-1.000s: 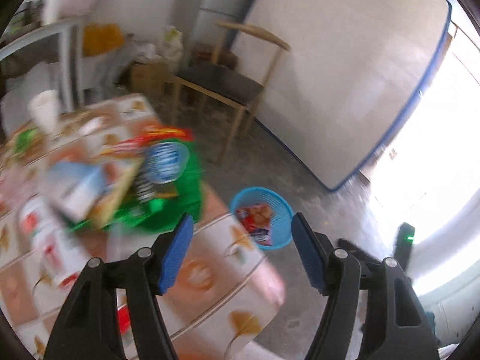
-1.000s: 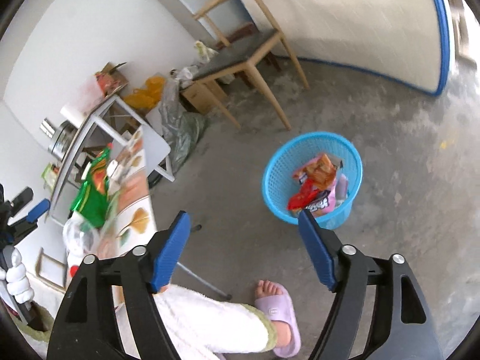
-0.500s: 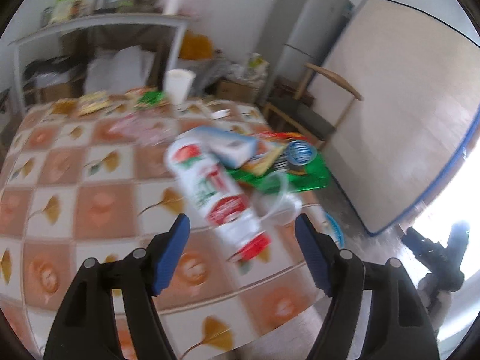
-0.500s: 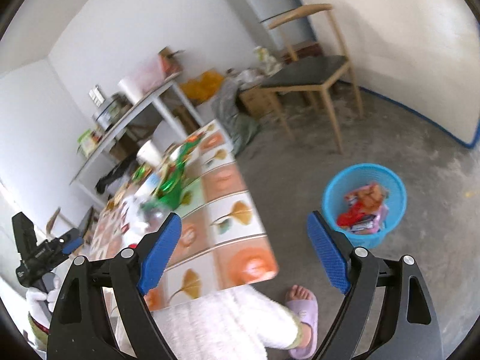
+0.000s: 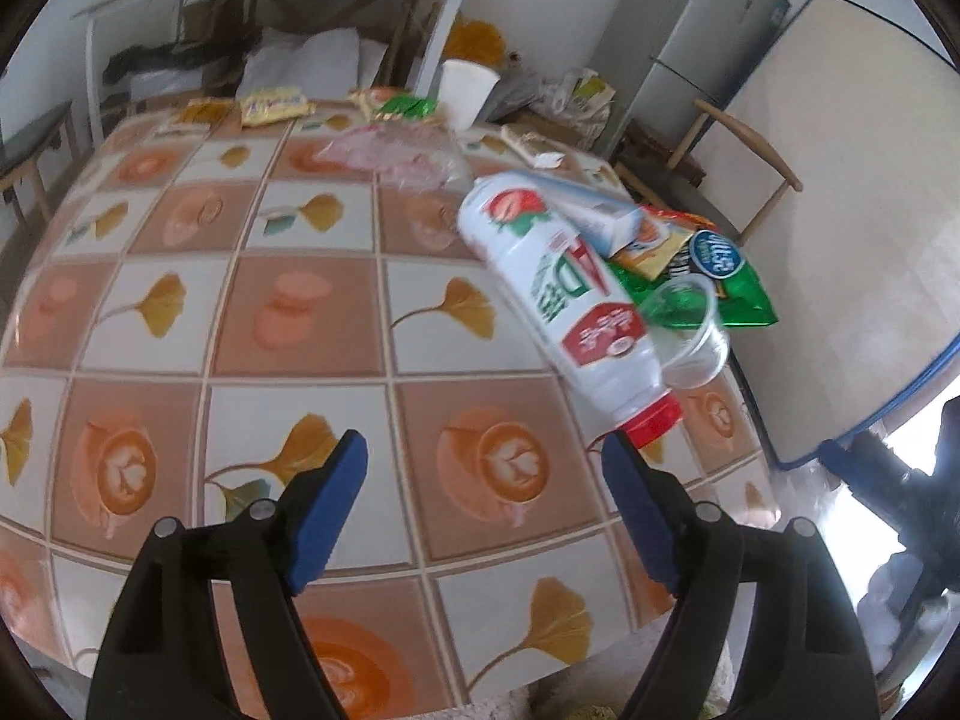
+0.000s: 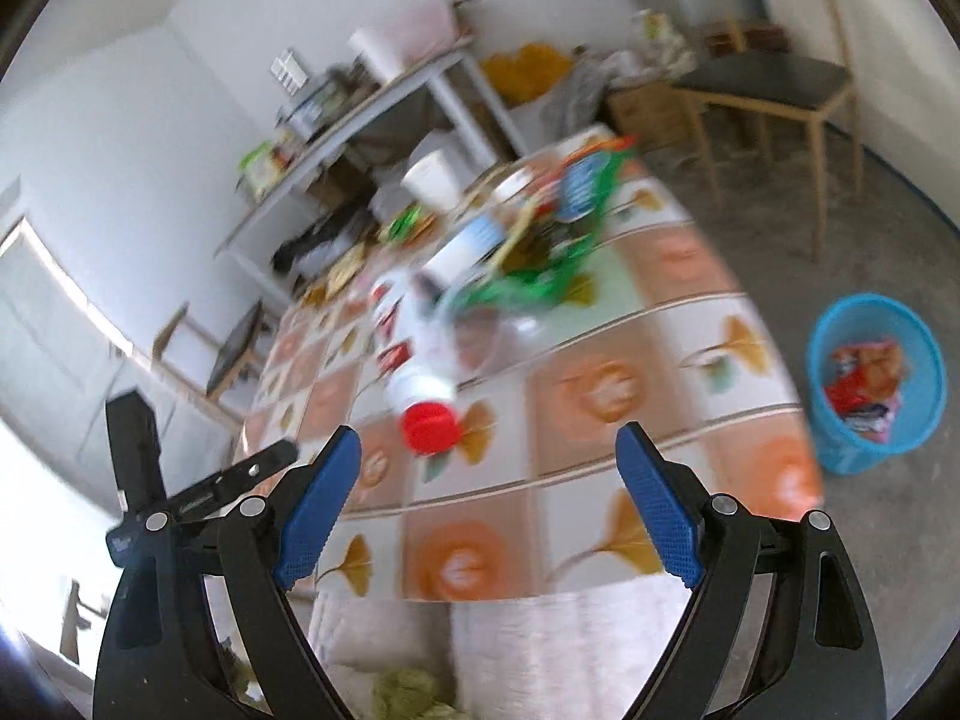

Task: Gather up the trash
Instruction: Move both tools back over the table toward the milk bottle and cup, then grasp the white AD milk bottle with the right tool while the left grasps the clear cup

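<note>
A white plastic bottle with a red cap lies on the tiled table, cap toward me; it also shows in the right wrist view. A clear plastic cup, a green snack bag and a carton lie beside it. My left gripper is open and empty above the table's near part, left of the bottle cap. My right gripper is open and empty above the table's near edge. A blue trash basket with wrappers stands on the floor at right.
A white paper cup and small wrappers lie at the table's far edge. A wooden chair stands beyond the table. A grey shelf table and a fridge line the wall.
Both grippers have swung from the floor and basket toward the table. The bottle and trash pile are now in front of both grippers. Both stayed open.
</note>
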Tool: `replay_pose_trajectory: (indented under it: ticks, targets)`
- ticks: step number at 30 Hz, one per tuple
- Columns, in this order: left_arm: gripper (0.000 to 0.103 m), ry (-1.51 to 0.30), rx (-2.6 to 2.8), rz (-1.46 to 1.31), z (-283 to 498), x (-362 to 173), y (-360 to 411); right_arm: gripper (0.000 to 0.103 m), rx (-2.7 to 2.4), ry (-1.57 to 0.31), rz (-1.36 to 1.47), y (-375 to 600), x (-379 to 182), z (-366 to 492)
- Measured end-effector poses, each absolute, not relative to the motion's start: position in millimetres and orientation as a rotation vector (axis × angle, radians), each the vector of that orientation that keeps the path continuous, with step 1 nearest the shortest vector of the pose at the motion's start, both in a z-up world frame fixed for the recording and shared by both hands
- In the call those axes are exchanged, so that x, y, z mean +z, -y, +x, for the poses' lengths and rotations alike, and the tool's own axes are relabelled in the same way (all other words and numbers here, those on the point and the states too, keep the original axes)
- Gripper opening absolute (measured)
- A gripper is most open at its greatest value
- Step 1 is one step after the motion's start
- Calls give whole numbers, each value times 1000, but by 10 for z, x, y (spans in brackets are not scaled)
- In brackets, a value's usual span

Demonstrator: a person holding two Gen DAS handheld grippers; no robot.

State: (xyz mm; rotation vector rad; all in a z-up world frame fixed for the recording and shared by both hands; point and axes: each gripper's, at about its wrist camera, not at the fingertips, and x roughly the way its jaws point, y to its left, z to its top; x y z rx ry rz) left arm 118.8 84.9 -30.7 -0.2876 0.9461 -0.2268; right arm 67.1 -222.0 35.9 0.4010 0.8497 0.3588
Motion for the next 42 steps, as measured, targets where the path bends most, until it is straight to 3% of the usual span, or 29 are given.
replay_pose_trajectory:
  ticks: [4,12,19,24,42]
  targets:
    - [78,-970,-216,-314,1185,-428,-947,77,373,-922,301,1789,240,899]
    - [78,-983,-160,-378,1173,-605,-1298,77,400,-880,-51,839,460,1450]
    - [78,-964,-140,-416,1135,-602,-1535,73,274,-959,-320,457,152,2027]
    - [78,-959,-127,-434,1121,-620,-1672,62,264,-1060,-316,479,-53,2168]
    - [78,-943,-57,-447,1064,-529,-1908,62,553,-1056,-241,369,-42,1109]
